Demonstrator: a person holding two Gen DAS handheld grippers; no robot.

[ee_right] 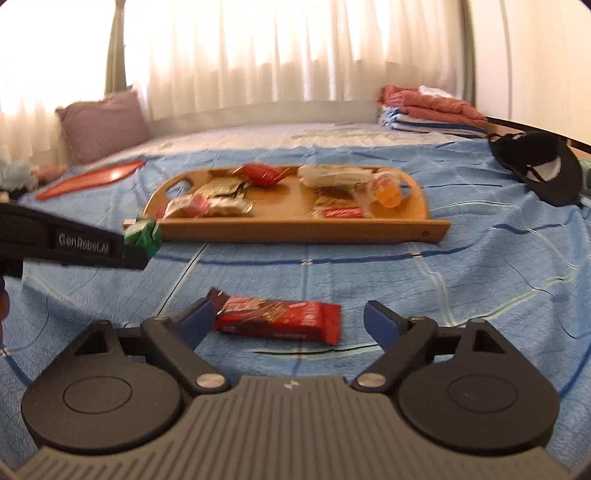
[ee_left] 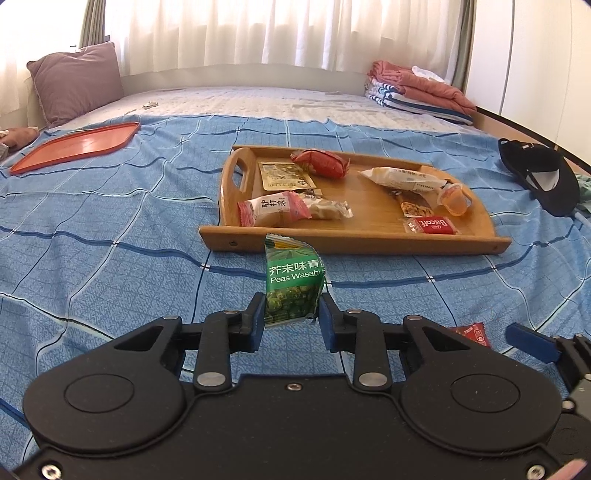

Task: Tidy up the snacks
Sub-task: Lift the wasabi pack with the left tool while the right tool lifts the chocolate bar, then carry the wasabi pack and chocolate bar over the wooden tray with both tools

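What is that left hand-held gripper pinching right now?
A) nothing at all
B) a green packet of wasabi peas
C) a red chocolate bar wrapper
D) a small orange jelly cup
B: the left hand-held gripper is closed on the green packet of wasabi peas, held upright in front of the wooden tray, while the red chocolate bar wrapper lies loose on the blue bedsheet.

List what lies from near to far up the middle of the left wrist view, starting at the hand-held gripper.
Left hand-held gripper, shut on the green wasabi peas packet → wooden tray holding snacks → bare pale mattress → white curtain.
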